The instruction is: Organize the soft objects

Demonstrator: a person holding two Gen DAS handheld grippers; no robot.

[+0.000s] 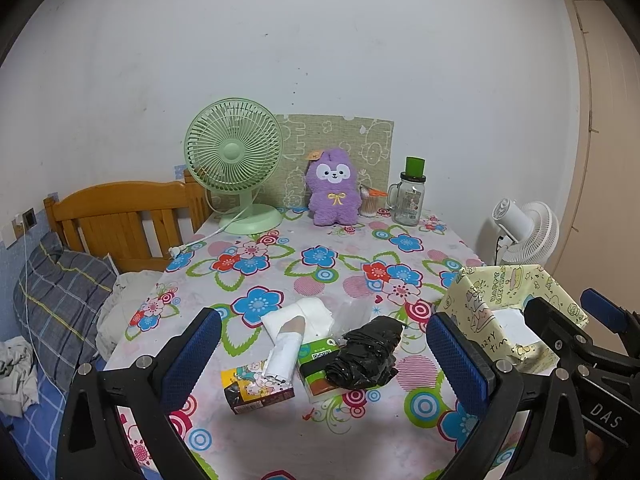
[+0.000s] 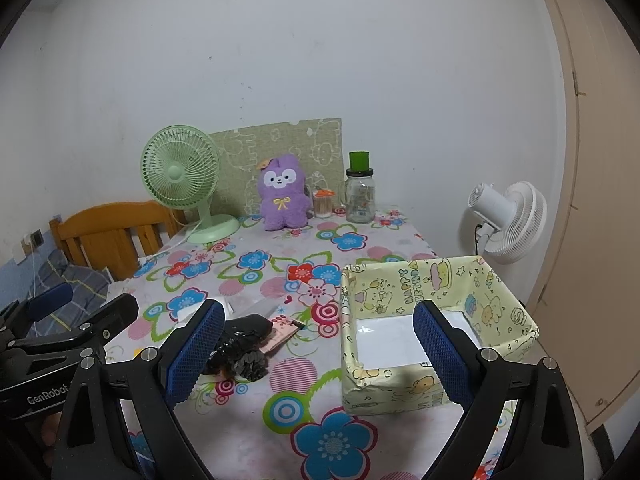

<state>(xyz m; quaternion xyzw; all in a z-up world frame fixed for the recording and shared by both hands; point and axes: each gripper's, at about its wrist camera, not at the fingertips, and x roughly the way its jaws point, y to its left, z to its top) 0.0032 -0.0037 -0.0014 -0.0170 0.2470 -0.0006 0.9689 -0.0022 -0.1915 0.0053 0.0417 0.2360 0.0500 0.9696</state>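
Nothing sorted yet: yellow box [image 2: 436, 336] holds nothing, black bag [image 1: 366, 354], tissues [image 1: 298, 320] and packets lie left of it on bench [image 1: 320, 428], both grippers' jaws wide, unloaded.

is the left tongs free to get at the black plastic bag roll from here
Probably yes: the left tongs stand open, and the black plastic bag roll lies on top of the pile between them, uncovered.

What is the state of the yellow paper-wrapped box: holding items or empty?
Empty: the yellow paper-wrapped box shows only its bare white floor in the right wrist view.
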